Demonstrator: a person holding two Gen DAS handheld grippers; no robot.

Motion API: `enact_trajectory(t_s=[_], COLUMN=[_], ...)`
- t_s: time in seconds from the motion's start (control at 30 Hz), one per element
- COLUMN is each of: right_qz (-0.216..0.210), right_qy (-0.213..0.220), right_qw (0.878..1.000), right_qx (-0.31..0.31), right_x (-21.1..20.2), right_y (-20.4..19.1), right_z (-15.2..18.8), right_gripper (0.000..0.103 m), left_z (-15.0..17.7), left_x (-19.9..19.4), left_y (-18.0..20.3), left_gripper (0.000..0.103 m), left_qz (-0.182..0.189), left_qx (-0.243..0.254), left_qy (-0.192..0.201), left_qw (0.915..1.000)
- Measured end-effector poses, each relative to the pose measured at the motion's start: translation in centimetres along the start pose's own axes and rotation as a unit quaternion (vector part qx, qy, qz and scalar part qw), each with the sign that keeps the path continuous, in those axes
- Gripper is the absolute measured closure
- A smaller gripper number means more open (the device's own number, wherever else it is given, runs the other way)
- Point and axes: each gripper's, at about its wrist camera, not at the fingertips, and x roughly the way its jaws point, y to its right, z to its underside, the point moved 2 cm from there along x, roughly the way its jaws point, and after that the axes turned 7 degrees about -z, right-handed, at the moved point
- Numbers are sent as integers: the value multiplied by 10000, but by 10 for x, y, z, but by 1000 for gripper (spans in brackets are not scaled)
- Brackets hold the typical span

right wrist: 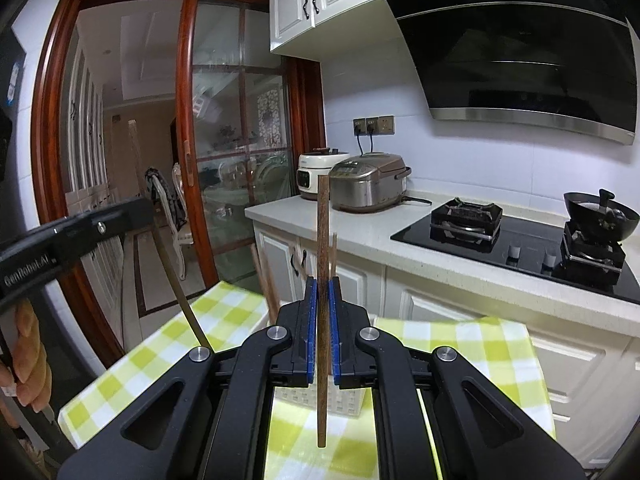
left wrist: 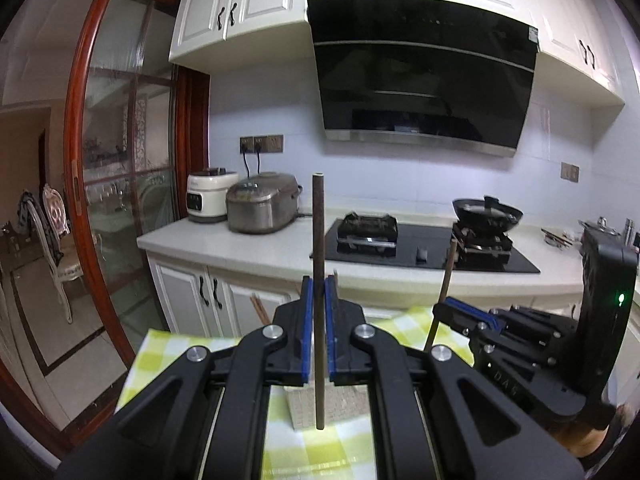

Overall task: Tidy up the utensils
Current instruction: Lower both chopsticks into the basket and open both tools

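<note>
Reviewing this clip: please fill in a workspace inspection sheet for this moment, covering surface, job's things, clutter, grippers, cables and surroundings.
Surface: table under a yellow-green checked cloth.
Job's things: one dark chopstick upright in the left gripper; a brown chopstick upright in the right gripper; white woven holder below, more sticks behind the fingers.
Clutter: nothing seen on the cloth.
Grippers: both shut on their chopsticks.
Cables: two black plugs at the wall sockets.
Surroundings: rice cooker, gas hob, wok, range hood.

Yellow-green and white checked tablecloth (left wrist: 348,452), dark brown wooden chopstick (left wrist: 319,304), blue gripper pads (right wrist: 311,340), glossy black range hood (left wrist: 424,80), white cabinets (left wrist: 240,8), red-brown door frame (right wrist: 52,92).
</note>
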Motion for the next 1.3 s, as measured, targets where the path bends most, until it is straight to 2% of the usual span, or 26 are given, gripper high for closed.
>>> enact_trajectory(t_s=[0.27,0.47,0.73,1.0,1.3], right_qz=[68,60,1,-26,-74], right_qy=[73,3,-275,-799,-1282], right_qw=[9999,9999,9995,9966,9916], right_qx=[-95,-162,-134,-211,150], right_x=[31,55,88,119,147], right_y=[8,10,14,13,27], right_z=[-39,-47,-34,-9,22], right_gripper=[97,97,97,97,96], left_z=[-39,-41,-17,13,44], left_x=[42,74,117,149,175], left_y=[0,-7,-18,-21,-20], left_gripper=[97,97,97,97,97], left_qz=[-128,-127,-28,55,55], left_qx=[49,-85,-452,-450,-500], left_qy=[115,2,-387,-786,-1218], left_qw=[9998,9999,9982,9959,9913])
